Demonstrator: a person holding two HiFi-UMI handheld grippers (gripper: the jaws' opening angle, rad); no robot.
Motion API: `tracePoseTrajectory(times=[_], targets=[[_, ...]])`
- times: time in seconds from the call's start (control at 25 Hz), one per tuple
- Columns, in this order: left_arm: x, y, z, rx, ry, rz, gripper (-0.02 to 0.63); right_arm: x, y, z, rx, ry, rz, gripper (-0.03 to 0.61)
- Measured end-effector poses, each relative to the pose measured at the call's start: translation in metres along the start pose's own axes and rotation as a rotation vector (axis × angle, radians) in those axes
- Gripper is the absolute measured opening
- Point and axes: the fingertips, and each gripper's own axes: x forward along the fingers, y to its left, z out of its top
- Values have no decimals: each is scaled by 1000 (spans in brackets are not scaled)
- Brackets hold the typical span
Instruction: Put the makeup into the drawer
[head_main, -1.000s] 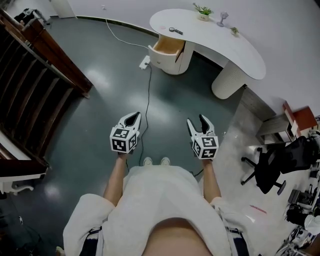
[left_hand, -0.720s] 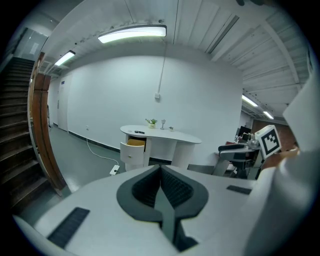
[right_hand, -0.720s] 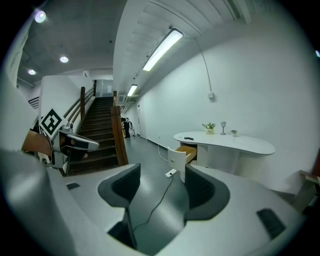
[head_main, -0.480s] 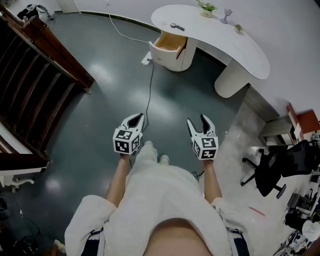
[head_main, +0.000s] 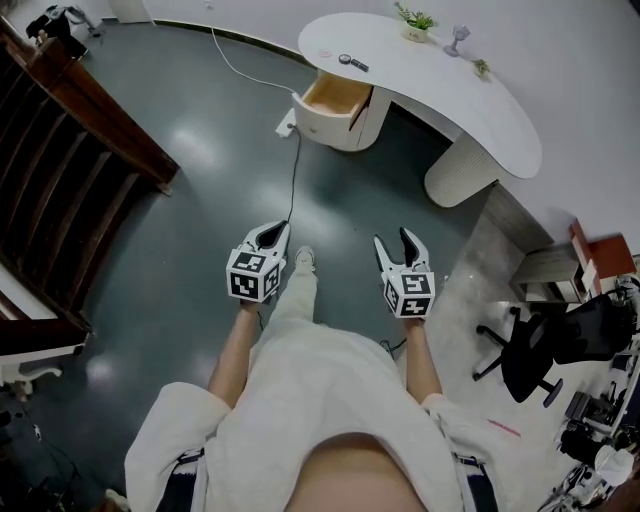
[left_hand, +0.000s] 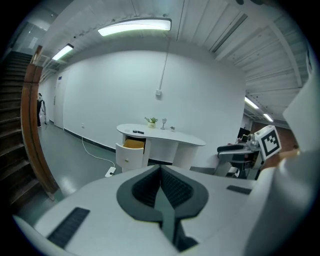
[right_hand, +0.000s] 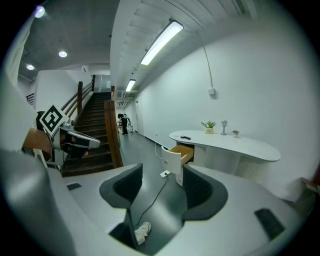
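Far ahead, the white curved desk (head_main: 455, 95) has its drawer (head_main: 335, 92) pulled open, with a wooden inside. Small dark makeup items (head_main: 350, 62) lie on the desktop just above the drawer. The drawer (left_hand: 132, 145) and makeup (left_hand: 136, 131) also show in the left gripper view, and the drawer (right_hand: 181, 152) in the right gripper view. My left gripper (head_main: 272, 231) is shut with nothing in it, pads together (left_hand: 161, 170). My right gripper (head_main: 394, 240) is open and its jaws are closing a little; nothing is between them (right_hand: 162, 175). Both are held over the floor, well short of the desk.
A dark wooden staircase and railing (head_main: 90, 140) run along the left. A cable (head_main: 294, 170) crosses the floor to a power strip (head_main: 286, 125) beside the drawer unit. A black office chair (head_main: 535, 345) stands at the right. A plant (head_main: 410, 22) and glass (head_main: 458, 38) sit on the desk.
The person has stepped forward, one shoe now out ahead between the grippers. Both grippers have moved with the person toward the desk; their jaws look the same.
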Motion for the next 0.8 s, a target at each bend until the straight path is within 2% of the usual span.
tracePoseTrajectory(times=[0.52, 0.8], targets=[[140, 94, 117, 20, 1, -99, 11, 147, -60, 93, -1, 26, -62, 236], [207, 145, 166, 43, -3, -143, 12, 221, -87, 132, -3, 18, -106, 236]])
